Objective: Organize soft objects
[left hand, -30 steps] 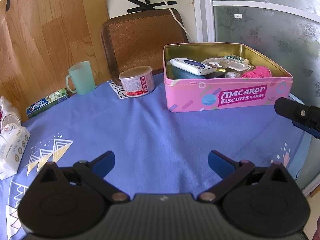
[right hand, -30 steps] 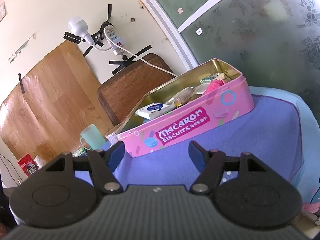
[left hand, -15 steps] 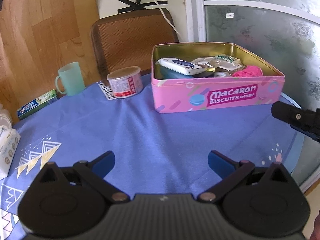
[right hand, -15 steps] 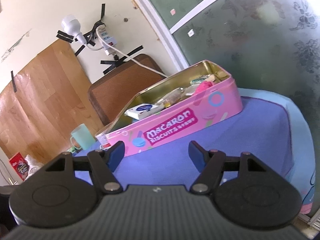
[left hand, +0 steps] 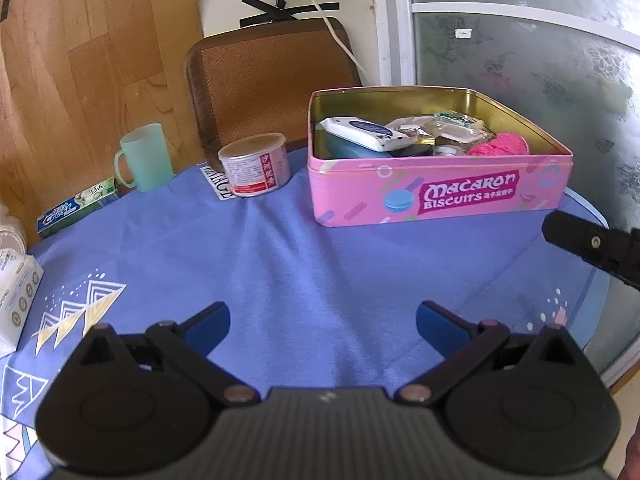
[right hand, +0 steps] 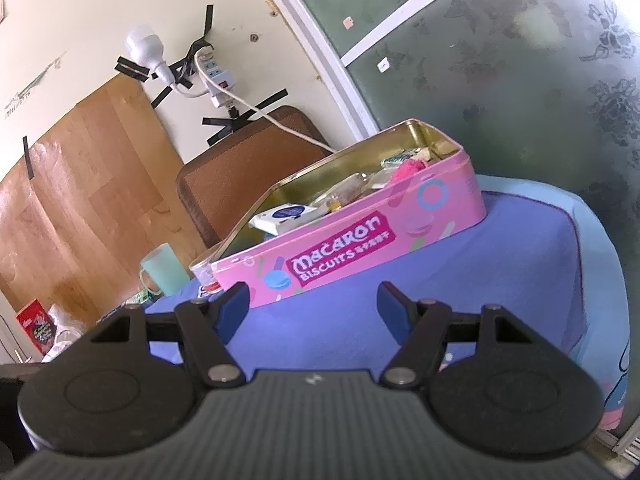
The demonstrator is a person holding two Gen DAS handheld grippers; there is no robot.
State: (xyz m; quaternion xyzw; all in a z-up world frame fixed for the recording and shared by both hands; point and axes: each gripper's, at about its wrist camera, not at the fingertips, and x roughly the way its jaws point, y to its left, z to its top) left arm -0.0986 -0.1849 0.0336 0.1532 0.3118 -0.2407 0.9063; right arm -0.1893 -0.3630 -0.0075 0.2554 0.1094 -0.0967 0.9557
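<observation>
A pink "Macaron Biscuits" tin (left hand: pixel 440 196) stands open on the blue tablecloth (left hand: pixel 280 264). It holds a white wipes pack (left hand: pixel 362 133), a pink fluffy ball (left hand: pixel 502 146) and several small packets. My left gripper (left hand: pixel 322 322) is open and empty above the cloth, short of the tin. My right gripper (right hand: pixel 314 304) is open and empty, close to the tin's front wall (right hand: pixel 344 252). A finger of the right gripper shows at the right edge of the left wrist view (left hand: pixel 588 242).
A small can (left hand: pixel 256 170), a mint green mug (left hand: pixel 146 158) and a toothpaste box (left hand: pixel 76 210) stand at the back left. A white tissue pack (left hand: pixel 16 292) lies at the left edge. A brown chair back (left hand: pixel 272 92) is behind the table. The table edge (left hand: pixel 600 280) is at right.
Both views have shifted slightly; the tin has moved a little in frame. Both grippers stay open and empty.
</observation>
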